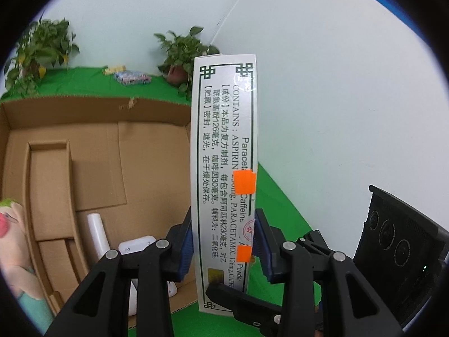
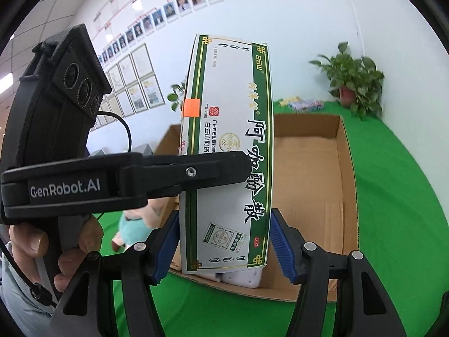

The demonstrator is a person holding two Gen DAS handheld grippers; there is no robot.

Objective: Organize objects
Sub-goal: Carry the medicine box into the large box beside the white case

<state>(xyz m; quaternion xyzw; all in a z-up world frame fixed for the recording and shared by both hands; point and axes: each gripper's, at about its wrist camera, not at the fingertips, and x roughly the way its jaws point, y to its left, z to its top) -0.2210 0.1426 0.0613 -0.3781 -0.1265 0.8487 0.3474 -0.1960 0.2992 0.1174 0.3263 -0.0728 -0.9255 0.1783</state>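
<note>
A long white and green medicine box (image 1: 221, 146) with orange stickers stands upright in the air, held by both grippers over the edge of an open cardboard carton (image 1: 70, 104). My left gripper (image 1: 224, 233) is shut on the box's two broad faces, its blue pads (image 1: 185, 241) pressing each side. In the right wrist view, one left finger (image 2: 196, 171) crosses the printed front of the medicine box (image 2: 233, 146). My right gripper (image 2: 224, 230) is shut on the box's narrow edges near its lower end. The right gripper's body (image 1: 393, 238) shows at the right of the left wrist view.
The carton (image 2: 348, 168) sits on a green cloth (image 2: 393, 196) and holds white objects (image 1: 96, 230). A plush toy (image 1: 11, 224) lies at its left side. Potted plants (image 1: 179, 56) and small colourful packets (image 1: 132, 77) stand by the back wall. A person's hand (image 2: 33, 244) grips the left handle.
</note>
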